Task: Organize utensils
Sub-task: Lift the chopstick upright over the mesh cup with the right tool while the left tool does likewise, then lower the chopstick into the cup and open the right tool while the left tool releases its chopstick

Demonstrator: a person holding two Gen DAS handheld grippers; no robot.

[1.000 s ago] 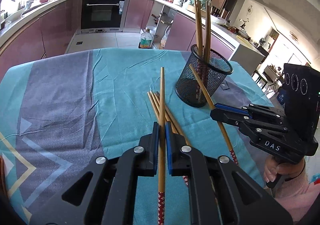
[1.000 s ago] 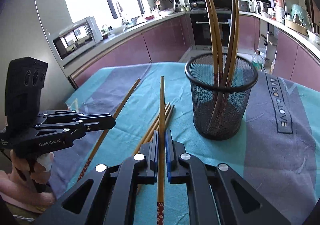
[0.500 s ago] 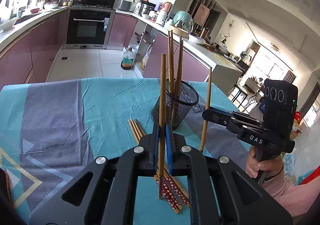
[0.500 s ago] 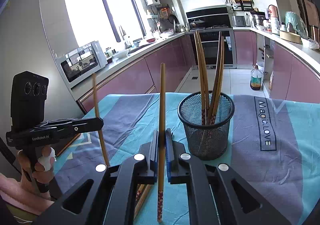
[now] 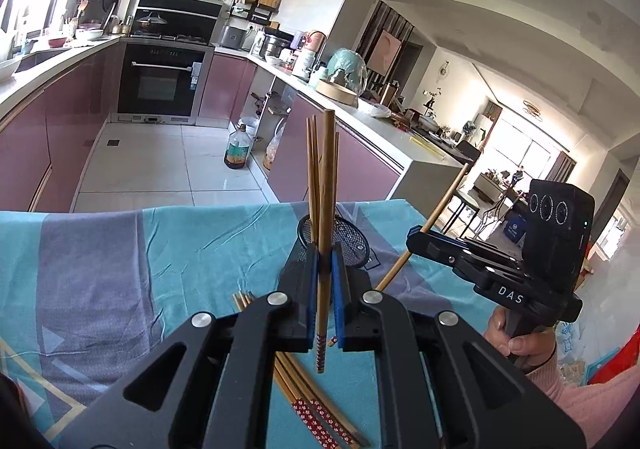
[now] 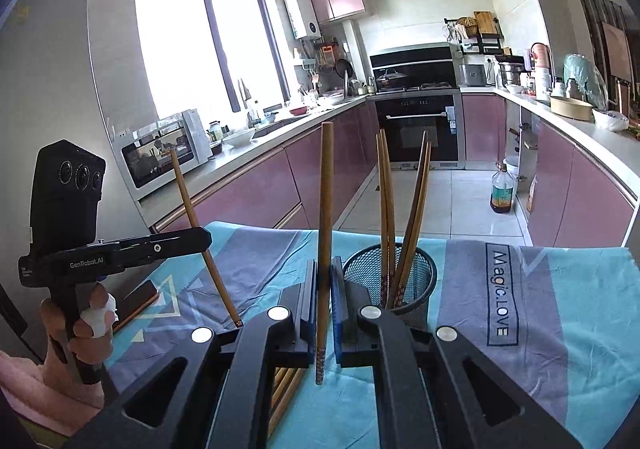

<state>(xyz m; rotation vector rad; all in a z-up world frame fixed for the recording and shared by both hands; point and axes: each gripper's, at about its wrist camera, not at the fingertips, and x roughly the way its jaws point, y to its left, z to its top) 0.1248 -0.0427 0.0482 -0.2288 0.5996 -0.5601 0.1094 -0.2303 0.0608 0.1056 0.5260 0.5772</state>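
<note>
My left gripper (image 5: pixel 325 263) is shut on a wooden chopstick (image 5: pixel 327 177), held upright above the table with its red patterned end hanging below the pads. Just behind it stands the black mesh holder (image 5: pixel 356 239) with several chopsticks in it. My right gripper (image 6: pixel 325 275) is shut on a second chopstick (image 6: pixel 326 205), also upright, left of the mesh holder (image 6: pixel 418 275). Each gripper shows in the other's view: the right gripper (image 5: pixel 418 243) with its slanted chopstick (image 5: pixel 440 203), the left gripper (image 6: pixel 202 237) likewise. Loose chopsticks (image 5: pixel 308 393) lie on the cloth below.
A teal and grey tablecloth (image 6: pixel 540 309) covers the table, whose far edge runs just behind the holder. A dark phone (image 6: pixel 134 303) lies at the left edge. An oil bottle (image 5: pixel 237 151) stands on the kitchen floor beyond, between pink cabinets.
Both grippers have risen, each with its chopstick lifted off the cloth and swung from lying slanted to nearly upright. The holder and loose chopsticks now sit lower in both views.
</note>
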